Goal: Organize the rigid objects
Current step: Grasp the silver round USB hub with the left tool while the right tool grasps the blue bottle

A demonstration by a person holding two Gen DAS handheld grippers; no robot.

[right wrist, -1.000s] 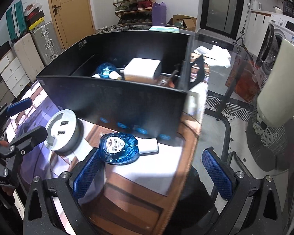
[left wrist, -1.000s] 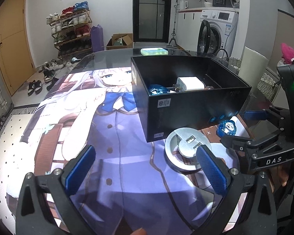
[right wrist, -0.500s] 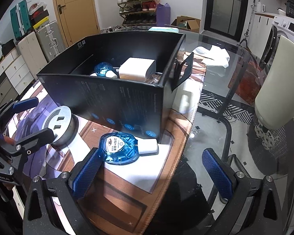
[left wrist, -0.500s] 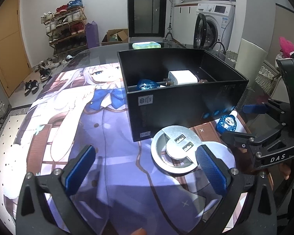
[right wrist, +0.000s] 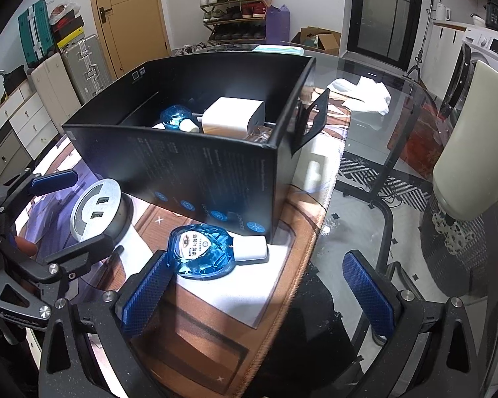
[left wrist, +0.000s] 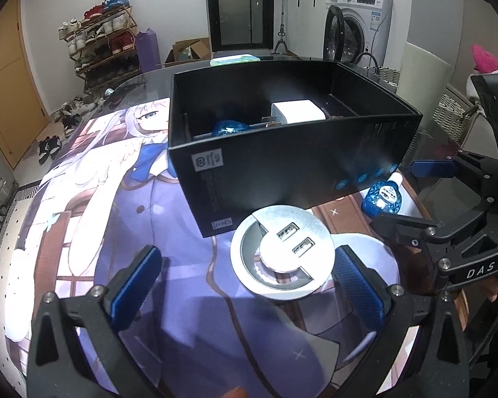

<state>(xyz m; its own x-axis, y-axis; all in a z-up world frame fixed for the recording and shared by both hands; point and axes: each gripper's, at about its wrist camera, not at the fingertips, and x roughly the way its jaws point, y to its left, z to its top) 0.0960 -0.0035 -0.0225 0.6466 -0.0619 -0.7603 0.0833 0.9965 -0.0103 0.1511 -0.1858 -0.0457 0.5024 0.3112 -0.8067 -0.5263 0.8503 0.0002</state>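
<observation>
1. The blue bottle lies on the mat beside the box, touching the inner pad of the wide right tongs.
2. The USB hub sits between the tips of the wide left tongs.
3. Inside the box: a charger and another bottle.

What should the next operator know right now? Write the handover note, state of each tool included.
Left tool: open, empty, at the round silver USB hub on the mat.
Right tool: open, empty, at the blue bottle lying on the mat beside the black box.
Done: a white charger and another blue bottle lie inside the box.
Left: hub and outer bottle not yet boxed.
</observation>
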